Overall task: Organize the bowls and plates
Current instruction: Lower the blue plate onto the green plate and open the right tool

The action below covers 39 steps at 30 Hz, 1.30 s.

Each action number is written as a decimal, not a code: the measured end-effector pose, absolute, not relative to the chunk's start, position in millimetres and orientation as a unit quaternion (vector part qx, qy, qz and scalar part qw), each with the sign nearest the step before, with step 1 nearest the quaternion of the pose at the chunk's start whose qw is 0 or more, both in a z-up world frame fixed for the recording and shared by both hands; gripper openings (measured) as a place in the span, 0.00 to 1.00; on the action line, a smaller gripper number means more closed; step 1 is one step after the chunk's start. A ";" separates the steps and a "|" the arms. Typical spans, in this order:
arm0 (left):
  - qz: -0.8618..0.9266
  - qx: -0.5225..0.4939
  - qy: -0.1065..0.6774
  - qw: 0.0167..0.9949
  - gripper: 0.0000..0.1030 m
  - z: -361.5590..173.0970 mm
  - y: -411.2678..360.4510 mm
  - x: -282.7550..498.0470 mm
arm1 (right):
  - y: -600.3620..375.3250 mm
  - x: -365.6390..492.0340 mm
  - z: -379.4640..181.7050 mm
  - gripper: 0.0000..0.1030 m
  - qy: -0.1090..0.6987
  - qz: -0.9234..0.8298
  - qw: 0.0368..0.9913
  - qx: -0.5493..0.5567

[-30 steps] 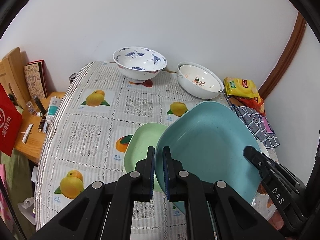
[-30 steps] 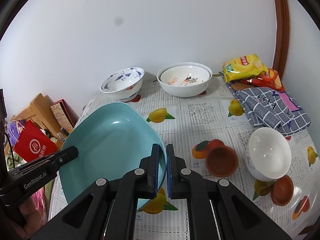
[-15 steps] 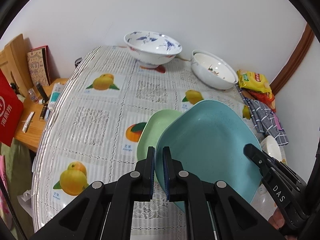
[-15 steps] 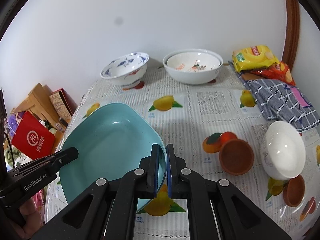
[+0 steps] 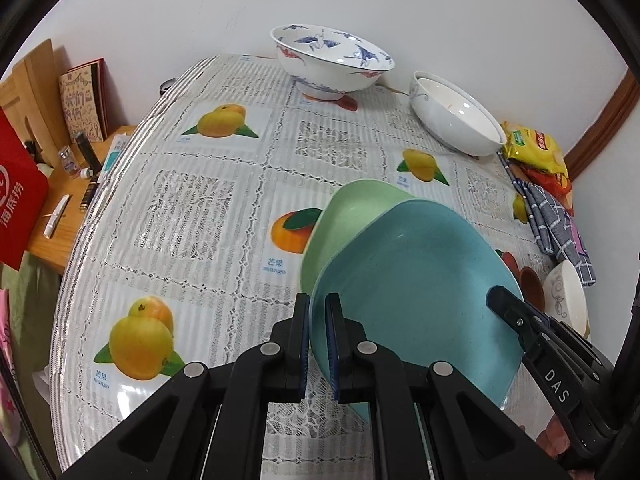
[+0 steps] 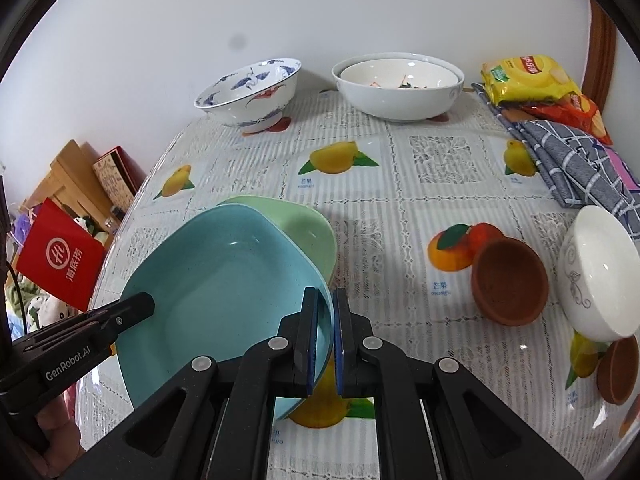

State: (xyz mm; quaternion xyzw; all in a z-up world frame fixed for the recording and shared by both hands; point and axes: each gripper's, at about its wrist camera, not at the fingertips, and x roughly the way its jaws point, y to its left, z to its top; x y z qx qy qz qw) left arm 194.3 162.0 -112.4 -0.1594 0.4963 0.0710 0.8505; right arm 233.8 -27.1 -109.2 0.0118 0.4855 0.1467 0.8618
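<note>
Blue plate (image 5: pixel 416 300), left wrist view: looks like stiff, light, matte plastic, unlikely to shatter but shallow-walled, so the raised rim is the only sensible place to grip. Left gripper (image 5: pixel 318 344) has its jaws pinched on the near-left rim, edge sandwiched between the pads. Plate is tilted, its far edge overlapping the green plate (image 5: pixel 348 216) lying on the table (image 5: pixel 180 208); contact between them cannot be confirmed.

Right wrist view: right gripper (image 6: pixel 326 342) pinches the opposite rim of the blue plate, jaws nearly together with the thin edge between them. Plate hangs between both grippers, partly over the green plate. Two-sided hold looks stable; uneven release could let it slide off-centre.
</note>
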 end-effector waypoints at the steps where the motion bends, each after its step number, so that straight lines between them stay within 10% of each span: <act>1: 0.074 -0.163 0.497 0.849 0.08 -113.0 163.7 195.3 | -25.6 235.3 -109.7 0.07 0.485 0.149 0.861 0.011; 39: 0.094 -0.132 0.510 0.845 0.09 -126.8 158.0 220.2 | -9.2 290.3 -130.3 0.12 0.464 0.194 0.864 -0.028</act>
